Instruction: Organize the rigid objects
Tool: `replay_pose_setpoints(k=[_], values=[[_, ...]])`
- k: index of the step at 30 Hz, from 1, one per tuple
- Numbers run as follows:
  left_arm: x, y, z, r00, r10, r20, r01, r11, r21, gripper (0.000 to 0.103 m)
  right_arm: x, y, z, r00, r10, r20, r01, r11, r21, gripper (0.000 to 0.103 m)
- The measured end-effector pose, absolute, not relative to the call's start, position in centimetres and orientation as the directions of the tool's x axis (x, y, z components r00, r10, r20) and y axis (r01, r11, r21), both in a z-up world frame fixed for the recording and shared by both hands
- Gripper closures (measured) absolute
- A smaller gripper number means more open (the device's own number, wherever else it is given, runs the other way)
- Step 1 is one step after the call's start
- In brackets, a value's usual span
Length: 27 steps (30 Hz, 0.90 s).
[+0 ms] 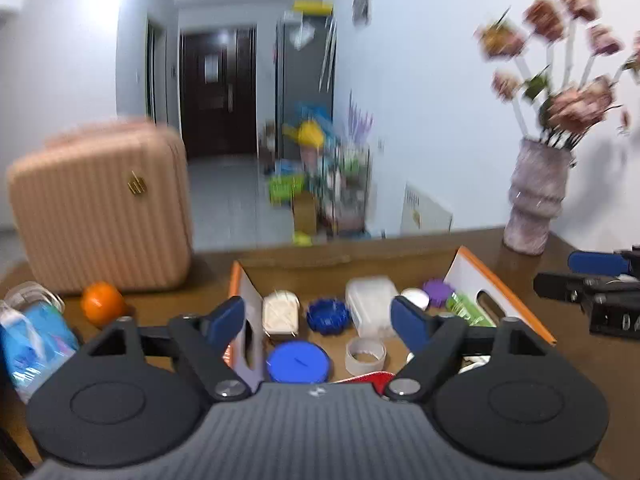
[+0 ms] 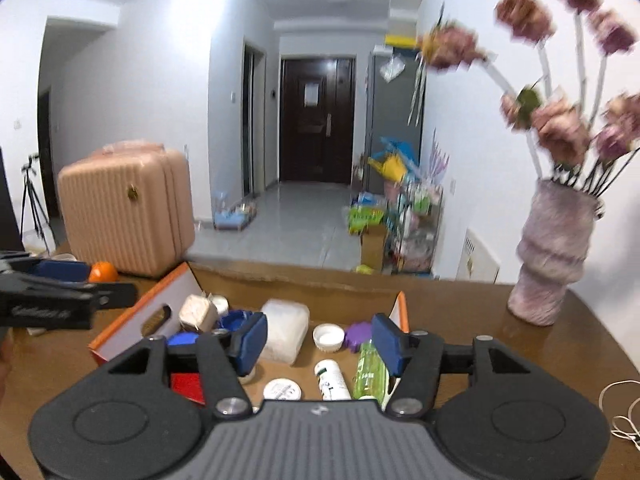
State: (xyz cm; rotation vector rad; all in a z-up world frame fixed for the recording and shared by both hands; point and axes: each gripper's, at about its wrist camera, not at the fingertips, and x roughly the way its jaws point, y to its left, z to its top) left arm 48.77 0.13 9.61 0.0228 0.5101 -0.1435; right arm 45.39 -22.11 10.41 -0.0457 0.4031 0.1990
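An open cardboard box with orange-edged flaps point(image 1: 504, 280) point(image 2: 132, 320) sits on the brown table. It holds several small items: a blue round lid point(image 1: 298, 362), a tape roll point(image 1: 365, 355), a blue ridged cap point(image 1: 328, 316), a frosted plastic box point(image 1: 370, 304) point(image 2: 285, 330), a purple cap point(image 1: 438, 292) point(image 2: 358, 334), a white cap point(image 2: 329, 336), a green bottle point(image 2: 370, 372) and a white tube point(image 2: 332, 380). My left gripper point(image 1: 318, 318) is open and empty above the box. My right gripper point(image 2: 319, 344) is open and empty above the box.
An orange point(image 1: 102, 302) point(image 2: 103, 272) lies by a pink suitcase point(image 1: 100, 208) point(image 2: 124, 212) at the table's left. A plastic jar and blue packet point(image 1: 34, 336) lie at far left. A vase of flowers point(image 1: 536, 200) point(image 2: 554, 252) stands at right. A white cable point(image 2: 624, 412) lies at right.
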Motion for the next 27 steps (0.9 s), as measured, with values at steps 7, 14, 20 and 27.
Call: replay_pose_setpoints(k=[7, 14, 20, 27], values=[[38.9, 1.2, 11.5, 0.961, -0.098, -0.260, 0.116, 0.992, 0.055, 0.000, 37.9, -22.4, 9.6, 0.974, 0.137, -0.179, -0.135, 0.991, 0.025, 0.002], [33.2, 1.1, 10.3, 0.976, -0.085, -0.198, 0.107, 0.989, 0.104, 0.000, 35.1, -22.7, 8.3, 0.964, 0.137, -0.226, -0.123, 0.990, 0.075, 0.000], [30.6, 1.5, 10.0, 0.975, -0.070, -0.209, 0.089, 0.993, 0.084, 0.000, 32.1, -22.6, 8.9, 0.967, 0.132, -0.220, -0.124, 0.991, 0.049, 0.000], [25.8, 1.8, 9.7, 0.979, -0.058, -0.196, 0.075, 0.994, 0.079, 0.000, 26.7, -22.1, 8.7, 0.961, 0.147, -0.235, -0.141, 0.989, 0.046, 0.000]])
